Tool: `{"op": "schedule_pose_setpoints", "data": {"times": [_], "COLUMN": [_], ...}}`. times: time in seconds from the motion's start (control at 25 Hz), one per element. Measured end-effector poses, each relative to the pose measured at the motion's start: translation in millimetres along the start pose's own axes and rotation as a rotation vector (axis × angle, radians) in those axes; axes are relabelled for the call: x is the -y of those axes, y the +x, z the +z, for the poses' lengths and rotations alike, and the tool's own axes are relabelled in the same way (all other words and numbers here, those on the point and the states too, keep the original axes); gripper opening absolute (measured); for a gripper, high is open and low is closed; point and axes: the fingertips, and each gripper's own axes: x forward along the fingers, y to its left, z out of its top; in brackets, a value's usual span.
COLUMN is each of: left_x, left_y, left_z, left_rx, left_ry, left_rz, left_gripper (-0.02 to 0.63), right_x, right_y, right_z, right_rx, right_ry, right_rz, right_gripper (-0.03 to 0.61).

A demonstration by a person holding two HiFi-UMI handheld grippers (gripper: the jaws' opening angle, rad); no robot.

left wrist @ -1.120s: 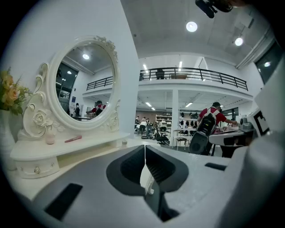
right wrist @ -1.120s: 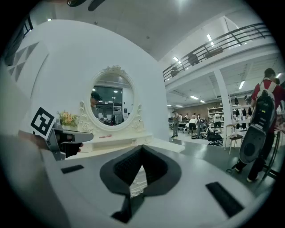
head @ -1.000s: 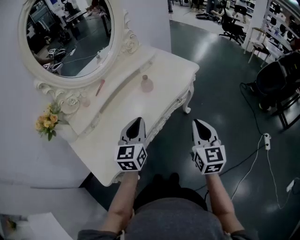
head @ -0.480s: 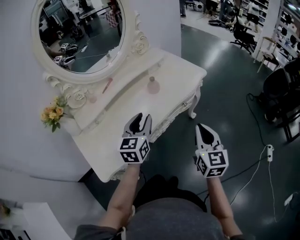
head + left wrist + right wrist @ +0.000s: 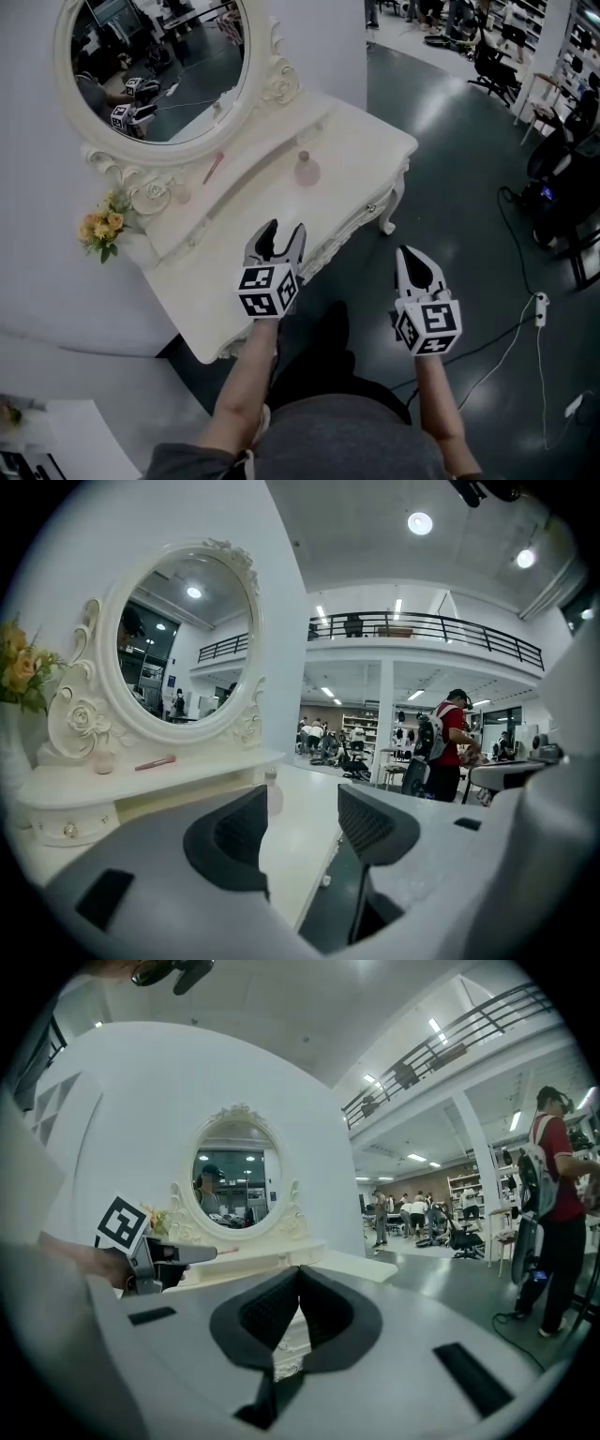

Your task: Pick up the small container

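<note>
Left gripper: the left gripper (image 5: 281, 230) is held low and centre in the head view, over the near edge of the table; its jaws are apart and opening, and nothing is seen between them.
Right gripper: the right gripper (image 5: 405, 251) is held to the right of centre, off the table and above the dark floor; its jaws are pressed together and empty.
Small container: the small pale-pink bottle-shaped container (image 5: 307, 170) stands upright on the white ornate dressing table (image 5: 375, 150), above centre in the head view and well apart from both grippers.
Nearby: a small pink jar (image 5: 183, 195) and a slim pink stick (image 5: 214, 170) are seen on the raised shelf below the oval white-framed mirror (image 5: 155, 66).
Risk, wrong target: the jar on the shelf could be taken for the container, as both are small and pink.
Risk, tipping: the narrow upright container is judged likely to be knocked over if one jaw strikes it first.
</note>
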Motion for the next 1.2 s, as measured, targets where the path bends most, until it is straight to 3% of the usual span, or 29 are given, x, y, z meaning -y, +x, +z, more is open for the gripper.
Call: {"op": "schedule_pose_setpoints", "data": {"times": [0.52, 1.2], "left_x": [-34.9, -76.4], "left_y": [98.1, 219.3], "left_z": [0.3, -14.2], "left_rx": [-0.022, -0.131], "left_ry": [-0.009, -0.01], "left_rz": [0.042, 0.065], "left_gripper": [0.252, 0.267], "right_x": [49.1, 84.5], "right_y": [71.9, 191.6], "right_z": [0.8, 10.6], "right_rx": [-0.033, -0.095], "right_ry": [-0.012, 0.01], "right_rz": [-0.035, -0.014], "right_gripper": [0.004, 0.003]}}
